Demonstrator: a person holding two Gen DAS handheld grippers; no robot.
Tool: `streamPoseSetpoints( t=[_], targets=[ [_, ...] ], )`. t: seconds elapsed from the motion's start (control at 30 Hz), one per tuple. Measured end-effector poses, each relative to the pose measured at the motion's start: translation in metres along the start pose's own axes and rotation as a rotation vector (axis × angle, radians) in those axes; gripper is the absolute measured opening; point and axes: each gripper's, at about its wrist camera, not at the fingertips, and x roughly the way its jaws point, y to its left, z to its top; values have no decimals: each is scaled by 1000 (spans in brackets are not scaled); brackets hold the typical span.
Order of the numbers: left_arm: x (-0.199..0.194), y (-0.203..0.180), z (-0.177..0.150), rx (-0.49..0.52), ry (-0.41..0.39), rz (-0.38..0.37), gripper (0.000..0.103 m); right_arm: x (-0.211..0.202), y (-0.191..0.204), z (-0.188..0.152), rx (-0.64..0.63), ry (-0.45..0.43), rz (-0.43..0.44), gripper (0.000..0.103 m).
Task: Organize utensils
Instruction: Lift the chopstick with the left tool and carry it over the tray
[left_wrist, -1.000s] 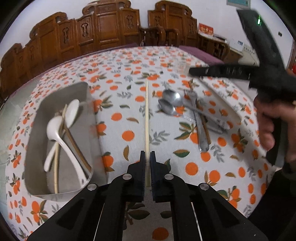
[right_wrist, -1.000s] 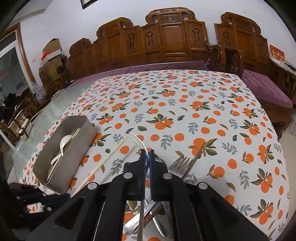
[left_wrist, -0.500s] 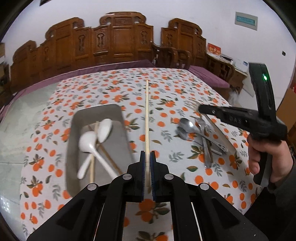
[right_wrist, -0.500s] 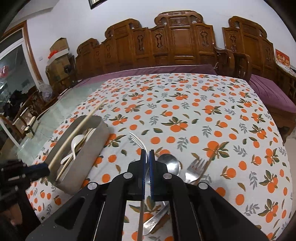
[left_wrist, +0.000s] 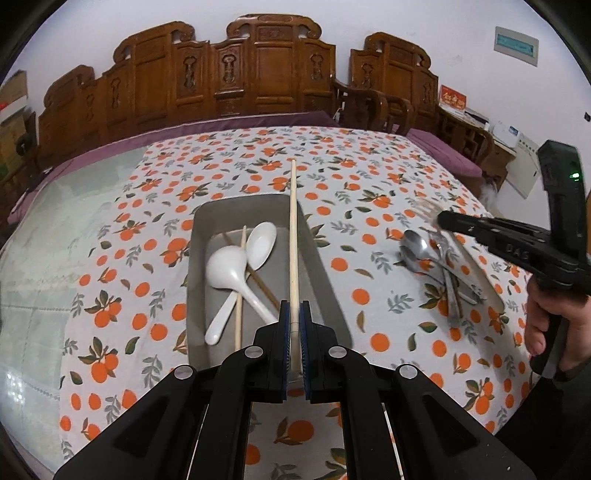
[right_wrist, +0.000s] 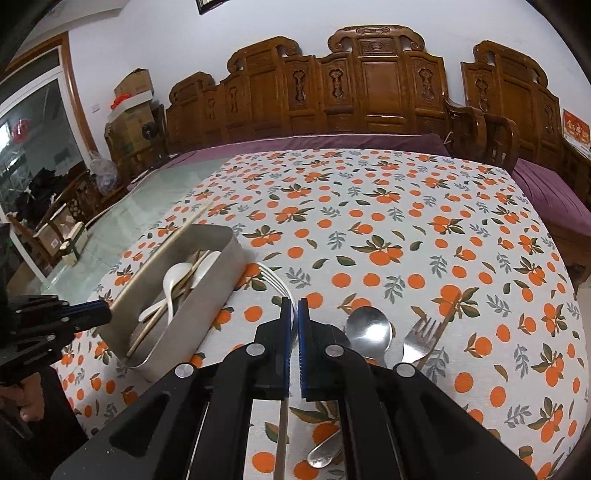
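Carved wooden benches (right_wrist: 373, 85) line the far wall, and my table wears an orange-print cloth (right_wrist: 406, 229) that stops short at nine o'clock, leaving bare glass there.

From the left wrist camera, my left gripper (left_wrist: 294, 314) is clamped on a pale chopstick (left_wrist: 293, 236), which runs straight toward twelve o'clock above the right wall of the metal tray (left_wrist: 325, 266). I cannot judge how high it hangs over the tray. Inside the tray lie two white spoons (left_wrist: 229, 269) and more chopsticks (left_wrist: 240, 288), partly buried under the spoons, so I cannot count them.

From the right wrist camera, my right gripper (right_wrist: 291, 310) pinches a fork (right_wrist: 277, 280) by its neck; the tines curve toward eleven o'clock, and the handle disappears between the black arms. At about two o'clock from those fingertips a metal spoon (right_wrist: 369, 328) and a second fork (right_wrist: 421, 339) rest on the cloth, their handles hidden beneath the gripper body. Another handle end (right_wrist: 325, 450) pokes out at six o'clock; I cannot tell what it belongs to.

A hand (left_wrist: 554, 325) holding the right gripper is cut off at the left view's three o'clock edge.
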Motion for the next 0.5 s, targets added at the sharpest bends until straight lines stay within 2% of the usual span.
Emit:
streamPoseSetpoints(
  t=[0.33,0.5],
  targets=[
    [22,12,-9,4,86,20,4,1,18,1,-33,4,29,4],
    [27,19,-9,-16,96,20,4,2,28,1,-49,6,38,4]
  ],
)
